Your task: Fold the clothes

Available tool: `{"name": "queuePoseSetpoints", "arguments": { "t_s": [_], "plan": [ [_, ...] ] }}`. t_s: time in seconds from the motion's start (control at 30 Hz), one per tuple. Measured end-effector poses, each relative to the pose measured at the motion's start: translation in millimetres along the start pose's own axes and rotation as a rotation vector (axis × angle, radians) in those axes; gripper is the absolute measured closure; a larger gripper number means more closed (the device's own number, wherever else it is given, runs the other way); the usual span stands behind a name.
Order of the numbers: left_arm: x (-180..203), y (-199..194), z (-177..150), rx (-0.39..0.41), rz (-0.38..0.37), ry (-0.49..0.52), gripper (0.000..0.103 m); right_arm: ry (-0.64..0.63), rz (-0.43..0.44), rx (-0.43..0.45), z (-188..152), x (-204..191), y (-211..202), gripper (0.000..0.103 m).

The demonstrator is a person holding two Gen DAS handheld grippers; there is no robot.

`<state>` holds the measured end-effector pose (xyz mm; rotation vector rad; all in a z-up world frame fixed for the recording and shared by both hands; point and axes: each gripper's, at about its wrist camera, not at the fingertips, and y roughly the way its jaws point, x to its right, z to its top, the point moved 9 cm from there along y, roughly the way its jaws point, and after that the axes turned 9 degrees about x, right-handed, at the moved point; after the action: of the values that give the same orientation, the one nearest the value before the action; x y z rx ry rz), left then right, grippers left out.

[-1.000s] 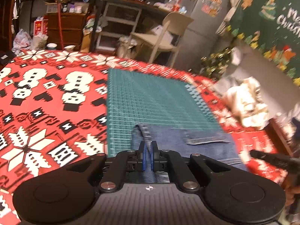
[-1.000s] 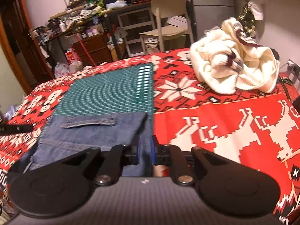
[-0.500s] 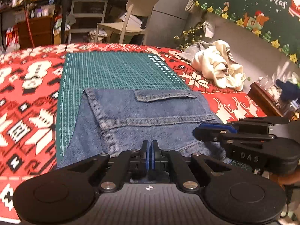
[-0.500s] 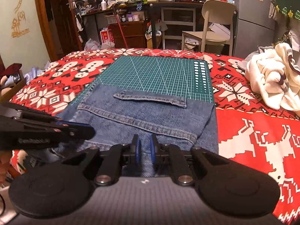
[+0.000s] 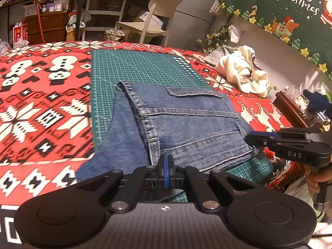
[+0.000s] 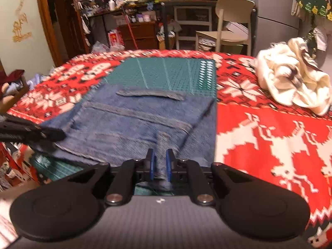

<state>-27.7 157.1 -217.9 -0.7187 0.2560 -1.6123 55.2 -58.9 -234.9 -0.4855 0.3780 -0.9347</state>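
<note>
Folded blue denim jeans lie on the green gridded cutting mat, hanging over the tabletop's near edge. Left gripper and right gripper both pinch the near hem, one per side, so the cloth stays flat for the fold.

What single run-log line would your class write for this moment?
task: fold clothes | left gripper: shut on jeans | right gripper: shut on jeans | jeans: on green mat | white garment: untouched

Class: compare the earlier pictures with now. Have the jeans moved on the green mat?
Yes. The jeans now reach farther up the green mat, toward the chair side, covering more of its grid than a second ago.
</note>
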Motion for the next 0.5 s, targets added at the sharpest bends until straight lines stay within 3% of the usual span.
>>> {"name": "queuePoseSetpoints", "arguments": {
  "t_s": [0.03, 0.07, 0.1, 0.17, 0.23, 0.33, 0.5],
  "plan": [
    [-3, -2, 0, 0.000, 0.005, -0.008, 0.099, 0.019, 0.007, 0.004, -1, 2, -3, 0.091],
    [-6, -5, 0, -0.001, 0.013, -0.011, 0.088, 0.034, 0.011, 0.004, -2, 5, -6, 0.091],
    [-8, -7, 0, 0.000, 0.026, -0.009, 0.087, 0.025, 0.006, 0.000, -3, 6, -7, 0.091],
    [-14, -12, -3, -0.004, 0.054, 0.010, 0.094, 0.009, -0.004, -0.007, -4, 8, -11, 0.091],
    [-21, -17, -6, -0.007, 0.070, 0.016, 0.094, 0.011, -0.002, -0.007, -5, 11, -15, 0.092],
    [-34, -24, -10, -0.002, 0.050, -0.051, 0.100, 0.030, 0.005, -0.008, -8, 16, -17, 0.092],
    [-36, -33, -12, 0.001, 0.049, -0.070, 0.100, 0.020, 0.007, -0.019, -10, 14, -18, 0.092]
  ]
}}
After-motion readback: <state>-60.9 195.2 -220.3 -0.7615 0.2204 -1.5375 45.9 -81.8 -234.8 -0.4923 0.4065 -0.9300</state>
